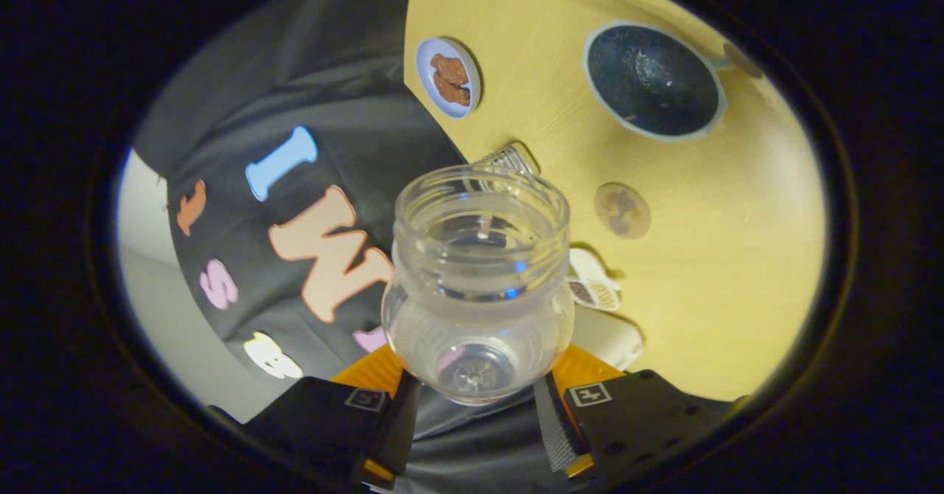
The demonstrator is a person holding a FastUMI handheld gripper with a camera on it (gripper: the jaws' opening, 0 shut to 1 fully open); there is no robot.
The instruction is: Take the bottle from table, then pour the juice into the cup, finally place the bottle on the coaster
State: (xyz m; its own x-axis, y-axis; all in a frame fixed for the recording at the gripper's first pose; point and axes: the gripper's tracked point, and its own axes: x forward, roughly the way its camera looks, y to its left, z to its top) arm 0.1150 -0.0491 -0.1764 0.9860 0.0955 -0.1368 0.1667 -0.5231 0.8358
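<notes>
Surface: yellow surface [737,273] is carrying the cup [653,81] and coaster [622,210].
Hand-held gripper: hand-held gripper [478,394] is clamping the clear bottle [479,287], tilted, mouth facing the camera.

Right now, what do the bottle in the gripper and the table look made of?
Bottle: clear plastic or glass, I cannot tell which; glossy, see-through, threaded neck. The gripper is shut on it. Table: light wood or wood-look laminate, matte, with faint grain lines.
</notes>
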